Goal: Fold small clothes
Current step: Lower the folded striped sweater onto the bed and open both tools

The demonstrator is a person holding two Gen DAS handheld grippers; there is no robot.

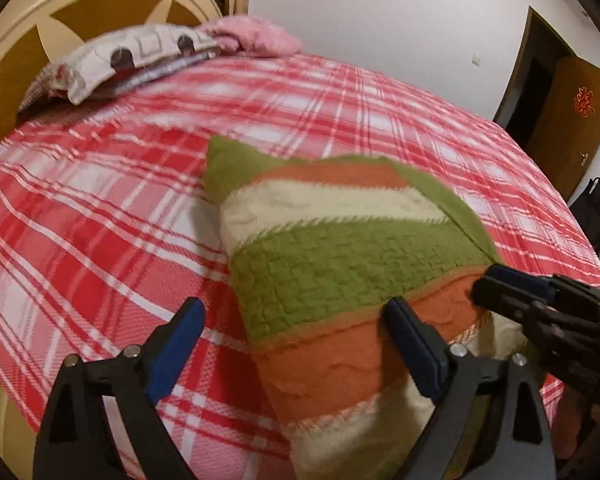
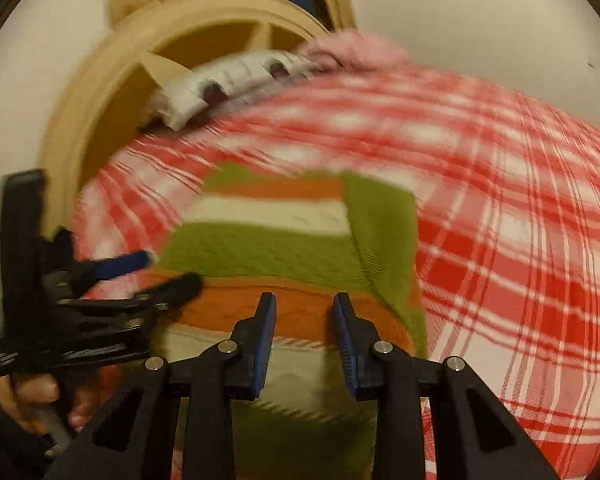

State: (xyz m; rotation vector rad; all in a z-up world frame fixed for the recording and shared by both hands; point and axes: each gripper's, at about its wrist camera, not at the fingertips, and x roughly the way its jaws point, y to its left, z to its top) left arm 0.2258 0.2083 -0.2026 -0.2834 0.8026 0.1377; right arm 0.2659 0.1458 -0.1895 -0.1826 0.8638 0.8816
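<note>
While lying folded mid-bed on the plaid bedspread (image 1: 100,208), striped knit garment (image 1: 340,248): near hem faces both tools. Left gripper (image 1: 296,340): fingers spread wide, empty. Right gripper (image 2: 304,320): fingers part-spread, pinching nothing, likely poised for another fold.

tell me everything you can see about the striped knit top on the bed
The striped knit top is a small fuzzy garment in green, orange and cream bands, the green one knitted in a raised block pattern. It lies partly folded on the red plaid bedspread, a green flap turned over its right side. Neither gripper holds it: the left gripper is open above it, the right gripper narrowly open.
</note>
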